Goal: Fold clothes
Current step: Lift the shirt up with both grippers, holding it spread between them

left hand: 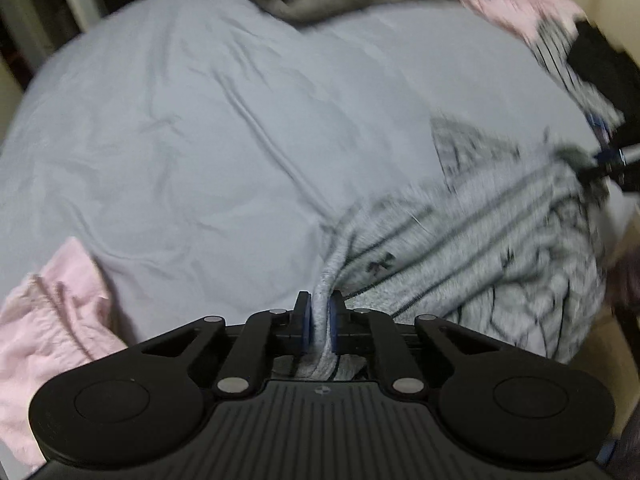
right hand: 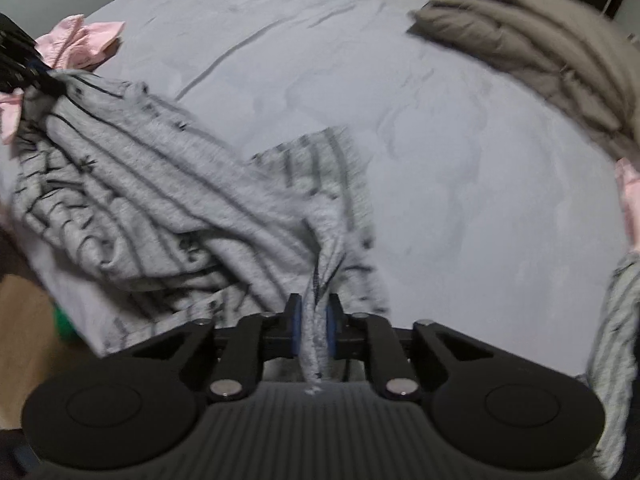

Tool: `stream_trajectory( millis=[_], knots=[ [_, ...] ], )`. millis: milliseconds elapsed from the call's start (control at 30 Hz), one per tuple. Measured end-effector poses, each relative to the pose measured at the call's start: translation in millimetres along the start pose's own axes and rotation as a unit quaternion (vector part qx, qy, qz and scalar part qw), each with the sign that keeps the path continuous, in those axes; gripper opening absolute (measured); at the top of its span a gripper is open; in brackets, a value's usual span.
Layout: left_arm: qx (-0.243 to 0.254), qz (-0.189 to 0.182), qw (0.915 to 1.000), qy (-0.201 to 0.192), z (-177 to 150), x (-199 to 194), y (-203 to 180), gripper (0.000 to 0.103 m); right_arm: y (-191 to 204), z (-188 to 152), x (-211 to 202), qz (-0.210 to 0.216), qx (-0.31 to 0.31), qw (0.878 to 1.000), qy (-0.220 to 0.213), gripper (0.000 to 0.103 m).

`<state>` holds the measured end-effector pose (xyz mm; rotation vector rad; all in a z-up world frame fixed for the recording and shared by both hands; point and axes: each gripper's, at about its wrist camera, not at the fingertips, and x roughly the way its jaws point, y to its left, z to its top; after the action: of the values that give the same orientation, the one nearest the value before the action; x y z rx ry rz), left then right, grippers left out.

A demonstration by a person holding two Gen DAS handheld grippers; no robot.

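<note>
Grey striped garment (left hand: 460, 248) gathered at two points above a pale grey bedsheet (left hand: 180, 140), at the start of a fold. Left gripper (left hand: 319, 322): jaws drawn almost together, blue pads clamped on a bunched edge of the cloth. Right gripper (right hand: 314, 330): likewise pinched shut on a twisted rope of the same fabric, which rises between its fingers. The garment hangs crumpled between the two holds, its bulk lying on the near part of the sheet and one flap trailing farther out.

To do this step well, the two holds should probably be drawn apart until the cloth between them runs taut and flat, then laid down on the open sheet; the right-hand grip looks twisted, so it may need untwisting or the fold will set crooked. Both grips take a thick bunch, so a slip seems unlikely.

Surroundings: a pink garment (left hand: 52, 312) at the left, a tan folded pile (right hand: 532, 52) at the far side, more pink cloth (left hand: 524, 12) far right. Both views are motion-blurred
</note>
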<state>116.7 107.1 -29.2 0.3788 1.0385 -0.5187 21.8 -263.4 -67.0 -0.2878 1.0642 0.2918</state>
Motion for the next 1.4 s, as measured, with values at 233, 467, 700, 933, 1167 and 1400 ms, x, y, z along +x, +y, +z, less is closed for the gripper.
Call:
stream_trajectory(
  millis=[233,467,700,933,1167,1400],
  knots=[
    [-0.038,0.064,0.9919,-0.103,4,-40,1,0.004,3,5,-31,-0.125,-0.027,0.988,-0.087,0.008],
    [-0.045,0.129,0.9681,-0.21,7,-88,-5,0.003,12,17,-77,-0.222,-0.058,0.952,-0.202,0.008],
    [-0.049,0.129,0.9428,-0.303,18,-161,-20,0.002,-6,30,-154,-0.248,-0.01,0.927,-0.28,0.007],
    [-0.025,0.144,0.8921,-0.428,29,-269,-39,0.002,1,38,-275,-0.305,-0.004,0.866,-0.396,0.006],
    [-0.019,0.15,0.8257,-0.544,24,-367,-67,0.002,33,25,-385,-0.331,0.012,0.791,-0.515,0.006],
    [-0.002,0.168,0.77,-0.616,0,-427,-108,0.002,70,-2,-443,-0.34,0.002,0.736,-0.585,0.006]
  ],
)
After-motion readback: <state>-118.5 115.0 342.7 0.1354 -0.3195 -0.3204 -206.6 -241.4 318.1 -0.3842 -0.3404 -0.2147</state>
